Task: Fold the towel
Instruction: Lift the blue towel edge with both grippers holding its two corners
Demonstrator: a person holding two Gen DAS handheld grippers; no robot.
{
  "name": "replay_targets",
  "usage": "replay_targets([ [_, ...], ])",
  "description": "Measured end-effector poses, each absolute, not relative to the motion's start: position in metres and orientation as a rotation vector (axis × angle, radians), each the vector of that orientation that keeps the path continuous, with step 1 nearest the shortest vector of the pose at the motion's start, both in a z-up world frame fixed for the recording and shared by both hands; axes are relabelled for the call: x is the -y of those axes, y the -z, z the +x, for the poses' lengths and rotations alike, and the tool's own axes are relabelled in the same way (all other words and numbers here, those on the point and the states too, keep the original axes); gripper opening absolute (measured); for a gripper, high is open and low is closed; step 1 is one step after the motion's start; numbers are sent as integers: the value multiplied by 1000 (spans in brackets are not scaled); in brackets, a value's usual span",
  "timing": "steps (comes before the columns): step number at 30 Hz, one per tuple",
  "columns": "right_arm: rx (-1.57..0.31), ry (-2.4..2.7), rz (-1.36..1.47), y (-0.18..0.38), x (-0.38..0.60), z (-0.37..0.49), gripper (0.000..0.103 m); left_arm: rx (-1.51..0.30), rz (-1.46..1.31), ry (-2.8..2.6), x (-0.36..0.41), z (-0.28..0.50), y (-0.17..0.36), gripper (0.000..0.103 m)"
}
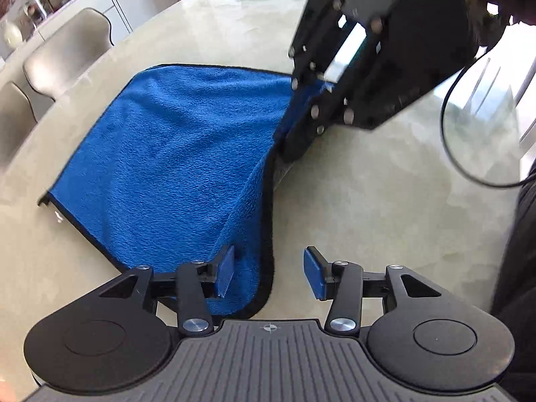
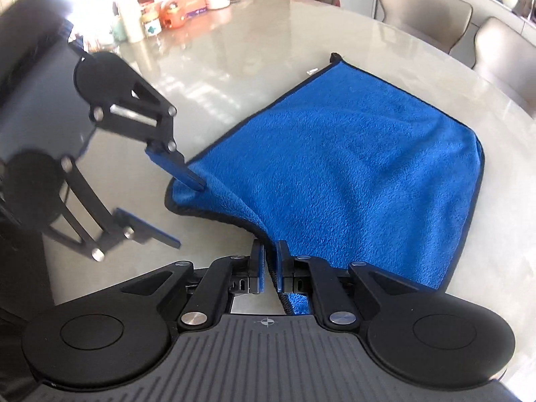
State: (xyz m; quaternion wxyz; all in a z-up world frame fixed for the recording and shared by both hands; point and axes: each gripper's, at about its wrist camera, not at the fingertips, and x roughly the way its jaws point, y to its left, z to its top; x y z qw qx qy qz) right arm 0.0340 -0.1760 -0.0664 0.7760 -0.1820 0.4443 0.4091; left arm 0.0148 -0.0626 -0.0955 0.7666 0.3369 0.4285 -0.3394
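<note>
A blue towel (image 1: 167, 154) with a black hem lies on the pale table (image 1: 368, 201); it also shows in the right wrist view (image 2: 351, 174). My left gripper (image 1: 271, 273) is open, its jaws on either side of the towel's near corner, one pad over the cloth. It shows in the right wrist view (image 2: 189, 214) at the left corner. My right gripper (image 2: 269, 268) is shut on the towel's hemmed edge and lifts it slightly off the table. It shows in the left wrist view (image 1: 296, 144) at the towel's right edge.
Beige chairs (image 1: 67, 50) stand along the table's far side. Jars, boxes and cups (image 2: 174, 6) crowd the far end of the table. A black cable (image 1: 449, 140) loops at the right. A sideboard with ornaments (image 1: 40, 10) stands behind.
</note>
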Motion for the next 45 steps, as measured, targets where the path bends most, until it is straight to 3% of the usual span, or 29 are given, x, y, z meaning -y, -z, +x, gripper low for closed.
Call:
replay_targets([
  [2, -961, -895, -394, 64, 177, 33, 8, -949, 707, 719, 61, 18, 98, 45],
  [5, -964, -906, -397, 62, 181, 31, 8, -1011, 612, 699, 52, 29, 98, 8],
  [8, -970, -906, -404, 66, 180, 32, 9, -1044, 503, 689, 40, 41, 91, 3],
  [12, -979, -869, -459, 74, 184, 22, 15, -1035, 406, 686, 28, 50, 76, 3],
  [20, -977, -782, -566, 88, 191, 5, 17, -1003, 344, 670, 19, 55, 59, 3],
  [25, -923, -684, -755, 100, 199, -2, 25, -1006, 360, 673, 18, 51, 56, 3],
  [29, -916, -660, -801, 104, 208, 1, 24, -1014, 372, 678, 18, 51, 54, 3],
  [33, -973, -667, -741, 100, 218, 7, 10, -1030, 389, 686, 17, 47, 55, 3],
  [45, -1052, -844, -719, 63, 216, -4, 10, -1051, 453, 684, 0, 25, 45, 3],
])
